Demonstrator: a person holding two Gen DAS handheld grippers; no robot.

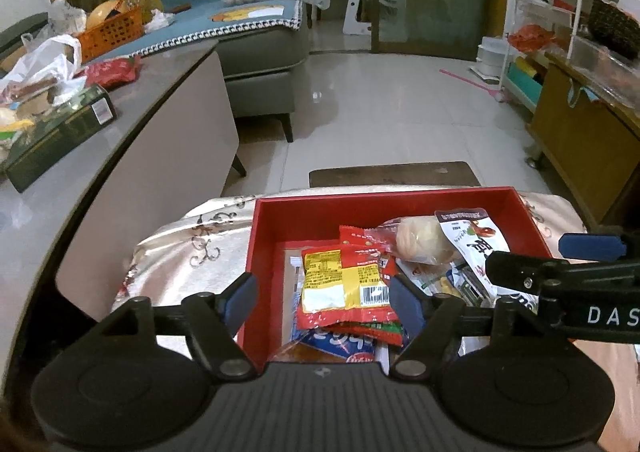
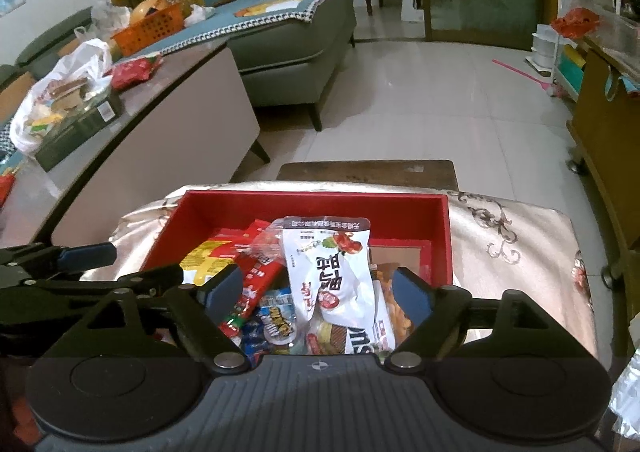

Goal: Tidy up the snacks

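Note:
A red box (image 1: 320,208) (image 2: 312,204) sits on a small table with a silvery patterned cloth (image 1: 192,244) (image 2: 508,236). It holds several snack packets. A yellow-and-red packet (image 1: 344,284) lies at its left, a round bun in clear wrap (image 1: 424,240) behind it, and a white packet with a red date picture (image 2: 340,272) (image 1: 476,236) on top. My left gripper (image 1: 324,296) is open above the yellow-and-red packet. My right gripper (image 2: 320,292) is open above the white packet. Each gripper shows at the edge of the other's view, the right (image 1: 560,272) and the left (image 2: 80,268).
A grey counter (image 1: 132,132) at the left carries a dark green box (image 1: 60,132), a red bag (image 1: 112,72), a white plastic bag (image 1: 40,64) and an orange basket (image 1: 112,32). A grey sofa (image 1: 256,52) stands behind. A wooden cabinet (image 1: 580,132) and white rack (image 1: 532,12) stand right. A dark stool (image 1: 392,174) is beyond the table.

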